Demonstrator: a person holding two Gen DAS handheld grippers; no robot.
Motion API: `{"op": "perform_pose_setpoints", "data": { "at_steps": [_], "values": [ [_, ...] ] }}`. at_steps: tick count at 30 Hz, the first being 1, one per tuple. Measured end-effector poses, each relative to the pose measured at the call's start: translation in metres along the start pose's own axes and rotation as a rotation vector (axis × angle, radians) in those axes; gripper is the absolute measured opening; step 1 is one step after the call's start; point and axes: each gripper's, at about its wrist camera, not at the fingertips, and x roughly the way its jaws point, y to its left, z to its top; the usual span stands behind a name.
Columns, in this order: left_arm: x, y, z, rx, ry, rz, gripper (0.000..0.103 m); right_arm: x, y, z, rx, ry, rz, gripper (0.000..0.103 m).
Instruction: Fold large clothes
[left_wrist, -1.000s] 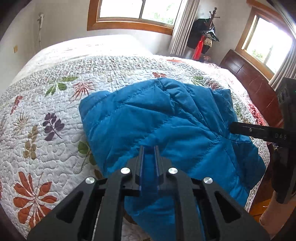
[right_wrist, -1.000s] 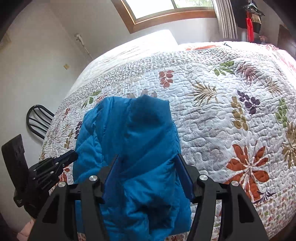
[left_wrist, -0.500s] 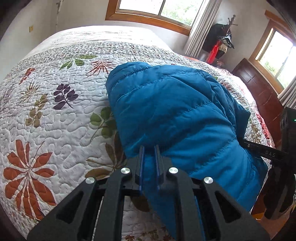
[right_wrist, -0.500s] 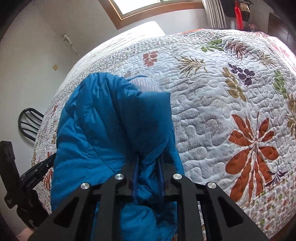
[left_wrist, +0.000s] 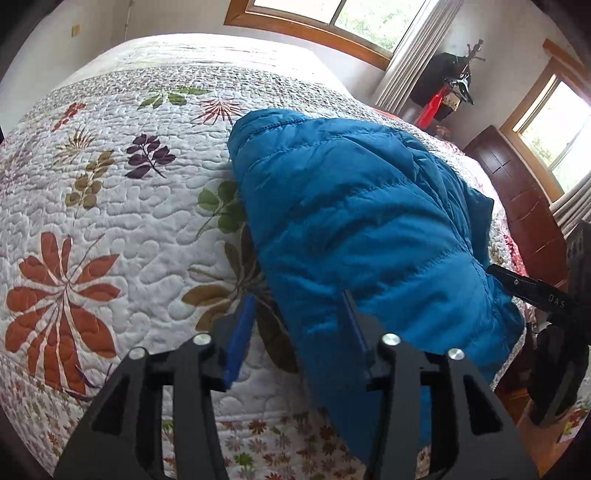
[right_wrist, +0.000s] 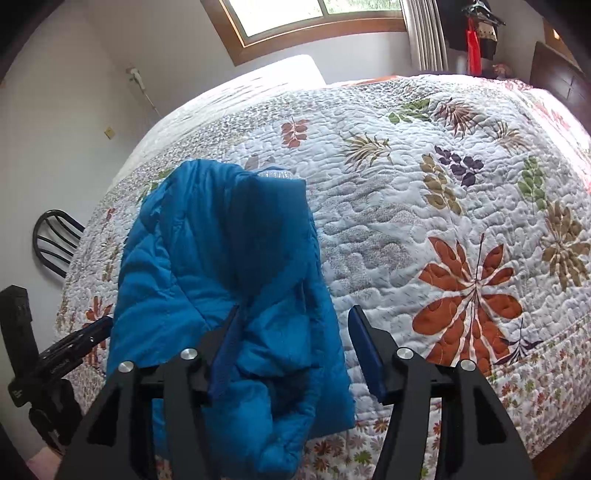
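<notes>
Left wrist view: we let go of the puffy blue quilted jacket (left_wrist: 354, 229) as it lies folded on the white quilted bedspread with leaf prints (left_wrist: 110, 206).

Both our tools are opening. Our left gripper (left_wrist: 297, 310) has its blue-padded jaws apart, with the jacket's near edge between them and touching the right-hand pad, while the left-hand pad stands clear over the quilt. From the right wrist camera, our right gripper (right_wrist: 295, 325) is spread too, with a fold of jacket lying loose between its pads. Half a second ago both pairs were pinched tight on the fabric; now neither clamps it. No containers in sight. The jacket sits at the bed's near edge, its lower end hanging over the side.
</notes>
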Motion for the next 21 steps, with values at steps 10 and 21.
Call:
{"op": "perform_pose_setpoints", "data": {
  "at_steps": [10,21],
  "values": [
    [-0.006,-0.009,-0.021,0.003,0.006,-0.039,0.067,-0.016,-0.01,-0.025,0.018,0.036,0.112,0.063],
    [-0.014,-0.011,-0.04,-0.046,0.035,-0.107,0.076,-0.022,0.015,-0.032,-0.091,0.032,0.086,0.073]
  ]
}}
